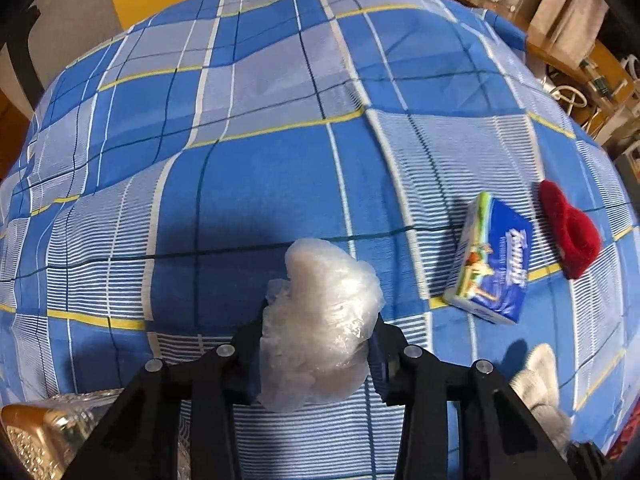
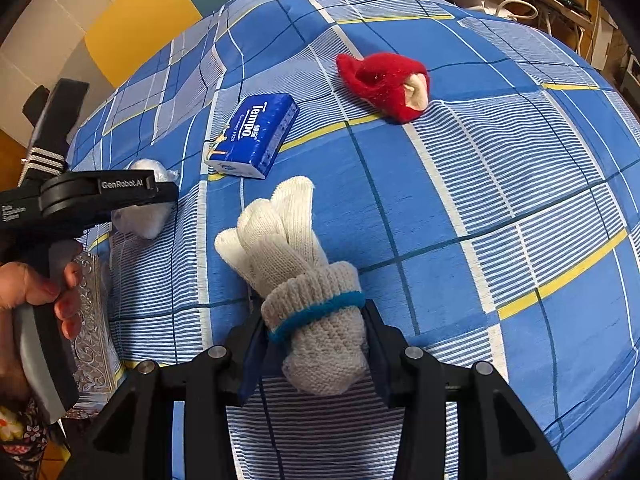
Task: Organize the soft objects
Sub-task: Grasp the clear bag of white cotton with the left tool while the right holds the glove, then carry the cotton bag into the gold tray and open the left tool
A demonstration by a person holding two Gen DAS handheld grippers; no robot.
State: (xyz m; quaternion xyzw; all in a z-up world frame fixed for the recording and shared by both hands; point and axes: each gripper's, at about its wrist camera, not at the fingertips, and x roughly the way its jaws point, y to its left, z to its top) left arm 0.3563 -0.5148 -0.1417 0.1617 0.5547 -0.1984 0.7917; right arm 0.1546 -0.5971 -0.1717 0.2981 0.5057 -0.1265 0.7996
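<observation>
My left gripper (image 1: 316, 344) is shut on a crumpled clear plastic bag (image 1: 320, 320) and holds it just above the blue plaid bedsheet (image 1: 260, 184). The bag also shows in the right wrist view (image 2: 140, 216), held by the left gripper (image 2: 160, 196). My right gripper (image 2: 316, 344) is shut on a rolled pair of white knit gloves (image 2: 304, 280) with a blue band. The gloves show in the left wrist view at the lower right (image 1: 540, 384). A blue tissue pack (image 1: 492, 260) (image 2: 256, 136) and a red sock (image 1: 568, 228) (image 2: 388, 84) lie on the sheet.
An ornate silver and gold box (image 2: 92, 328) (image 1: 36, 436) sits at the bed's near left edge. Wooden shelves with clutter (image 1: 568, 40) stand beyond the bed on the right. A yellow and white wall (image 2: 120, 20) is at the back left.
</observation>
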